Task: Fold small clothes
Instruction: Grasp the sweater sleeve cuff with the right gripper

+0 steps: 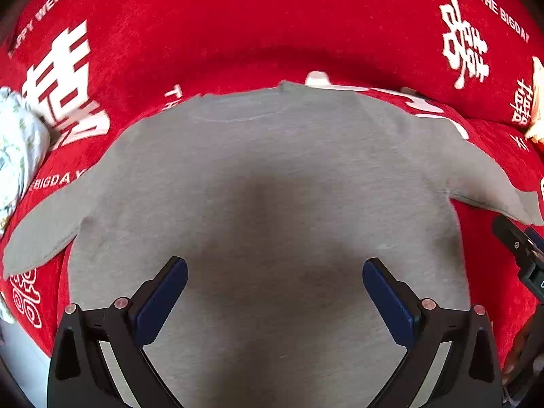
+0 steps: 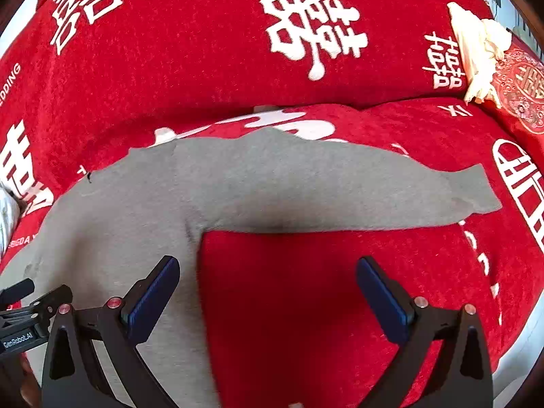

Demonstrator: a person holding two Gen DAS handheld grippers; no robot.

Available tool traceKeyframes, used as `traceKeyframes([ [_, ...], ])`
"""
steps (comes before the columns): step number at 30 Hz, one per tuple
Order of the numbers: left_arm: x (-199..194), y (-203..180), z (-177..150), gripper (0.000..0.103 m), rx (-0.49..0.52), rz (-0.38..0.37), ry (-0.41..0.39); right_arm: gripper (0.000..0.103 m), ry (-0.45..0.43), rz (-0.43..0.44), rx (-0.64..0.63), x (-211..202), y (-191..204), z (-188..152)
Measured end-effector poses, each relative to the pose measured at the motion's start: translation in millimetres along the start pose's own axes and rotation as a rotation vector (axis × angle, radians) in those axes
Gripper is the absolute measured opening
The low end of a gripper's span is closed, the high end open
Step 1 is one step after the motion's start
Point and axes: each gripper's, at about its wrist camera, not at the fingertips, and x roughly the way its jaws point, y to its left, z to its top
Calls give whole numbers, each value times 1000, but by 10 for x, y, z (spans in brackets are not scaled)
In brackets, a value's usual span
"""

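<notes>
The grey long-sleeved top [image 1: 265, 176] lies flat, sleeves outstretched; my left tongs [image 1: 274, 292] and right tongs [image 2: 268, 289] hang spread, empty.

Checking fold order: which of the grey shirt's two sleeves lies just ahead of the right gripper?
The sleeve stretched toward the right across the red cover, just ahead of the open right gripper; the other sleeve lies on the far side.

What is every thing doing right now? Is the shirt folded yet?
Grey shirt: spread flat, sleeves out, not folded.
Left gripper: open, over the shirt's body, holding nothing.
Right gripper: open, by the shirt's side edge under the sleeve, holding nothing.
Red cover: spread under the shirt.
</notes>
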Motion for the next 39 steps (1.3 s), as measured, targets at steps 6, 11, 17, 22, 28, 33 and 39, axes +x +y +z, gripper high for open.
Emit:
traceKeyframes([
  [6,18,-320,135,103,41,6,-13,103,-23,-28,54,33,-380,0],
  [11,64,-628,220,103,71,-6,-15,103,-28,-59,99,49,-729,33],
  [17,125,-958,261,103,119,-8,-11,103,-34,-85,158,81,-1128,91],
  [22,157,-1144,320,103,146,-2,-18,103,-36,-123,204,109,-1496,173],
  [28,231,-1309,446,103,149,-2,-14,103,-34,-146,251,192,-1862,256],
  [33,273,-1422,522,103,163,5,-21,103,-14,-102,332,354,-2151,251],
  [39,423,-1477,601,103,162,25,-8,103,-9,-28,472,627,-2498,303],
])
